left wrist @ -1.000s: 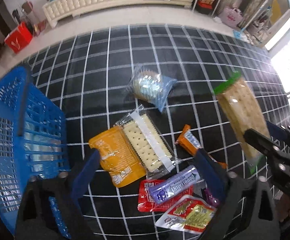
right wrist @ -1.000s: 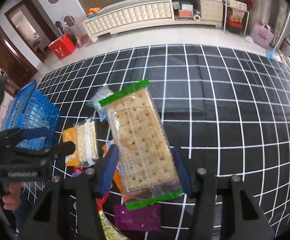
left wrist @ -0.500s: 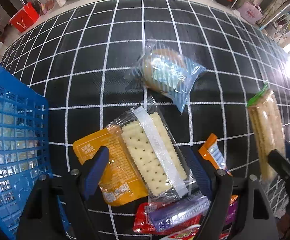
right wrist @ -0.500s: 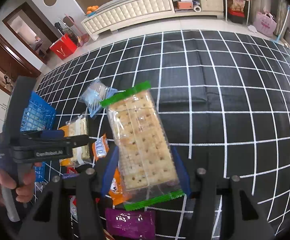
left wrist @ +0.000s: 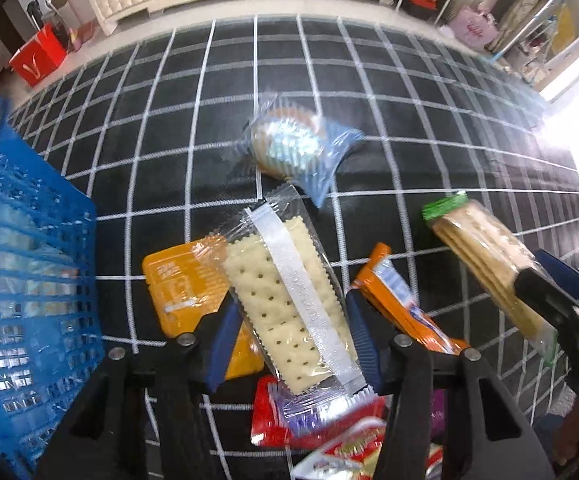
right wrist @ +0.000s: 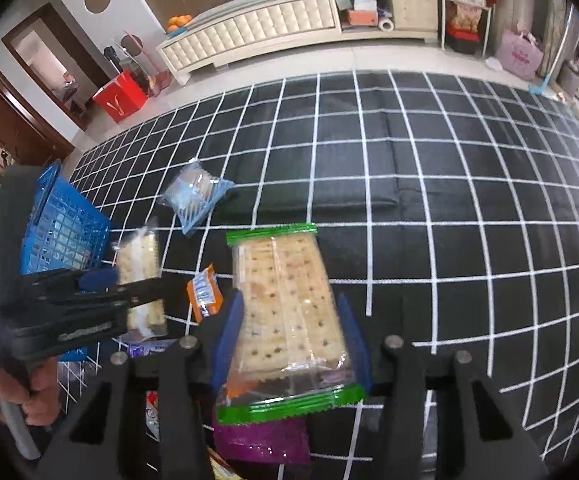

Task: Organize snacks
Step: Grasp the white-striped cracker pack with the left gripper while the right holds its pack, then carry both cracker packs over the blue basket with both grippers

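The left gripper (left wrist: 289, 332) has its blue-padded jaws closed on the near part of a clear-wrapped pack of pale square crackers with a white seam strip (left wrist: 289, 300), which lies along the fingers and points away from the camera; from the right wrist view that same pack (right wrist: 139, 276) stands clear of the black cloth with a white grid (right wrist: 429, 208), so it is lifted. The right gripper (right wrist: 289, 344) clamps a larger clear pack of golden crackers with green sealed ends (right wrist: 285, 312) between its blue pads, its far end tilted up and away, and the left wrist view shows this pack (left wrist: 485, 256) held in the air at the right. On the cloth below lie an orange flat sachet (left wrist: 181, 280) just left of the lifted pale pack, an orange and white bar wrapper (left wrist: 397, 300) just right of it, and a round cake in a clear blue-striped bag (left wrist: 297, 148) farther off. Nearer the camera sit a red packet (left wrist: 265, 420) and a purple foil packet (right wrist: 261, 440), partly hidden. A blue plastic lattice basket (left wrist: 29, 280) stands at the left, with pale wrapped items dimly visible through its wall. A hand (right wrist: 17, 396) grips the left tool's handle.
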`<action>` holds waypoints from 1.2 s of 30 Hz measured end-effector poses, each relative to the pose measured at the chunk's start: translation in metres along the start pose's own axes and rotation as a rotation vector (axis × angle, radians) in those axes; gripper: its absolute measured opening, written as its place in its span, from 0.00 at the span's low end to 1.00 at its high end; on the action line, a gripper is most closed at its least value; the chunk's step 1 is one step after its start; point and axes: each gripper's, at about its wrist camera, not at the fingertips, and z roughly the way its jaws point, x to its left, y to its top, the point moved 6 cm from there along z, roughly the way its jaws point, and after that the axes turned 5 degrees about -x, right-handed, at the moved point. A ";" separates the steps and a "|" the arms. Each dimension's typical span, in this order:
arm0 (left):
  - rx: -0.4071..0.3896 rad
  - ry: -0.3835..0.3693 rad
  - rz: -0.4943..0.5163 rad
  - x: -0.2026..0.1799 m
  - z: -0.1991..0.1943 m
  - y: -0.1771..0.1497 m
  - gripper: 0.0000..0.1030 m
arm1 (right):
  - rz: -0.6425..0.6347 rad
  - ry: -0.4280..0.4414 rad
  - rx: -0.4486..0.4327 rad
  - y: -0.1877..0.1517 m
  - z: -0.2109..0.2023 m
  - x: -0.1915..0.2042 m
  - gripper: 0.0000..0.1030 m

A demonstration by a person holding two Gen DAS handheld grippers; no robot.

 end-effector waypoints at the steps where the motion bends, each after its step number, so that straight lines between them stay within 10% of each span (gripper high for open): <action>1: -0.018 -0.007 0.005 0.000 -0.011 -0.001 0.48 | 0.007 0.001 -0.002 0.000 -0.004 0.002 0.50; 11: -0.180 -0.066 0.005 0.028 -0.114 -0.003 0.48 | -0.044 0.002 -0.104 0.018 -0.062 0.057 0.41; 14: -0.214 -0.078 0.003 0.030 -0.135 -0.003 0.48 | -0.069 0.024 -0.139 0.023 -0.080 0.079 0.08; 36: -0.318 -0.025 -0.034 0.162 -0.212 -0.042 0.48 | -0.352 0.167 -0.143 0.013 -0.075 0.264 0.08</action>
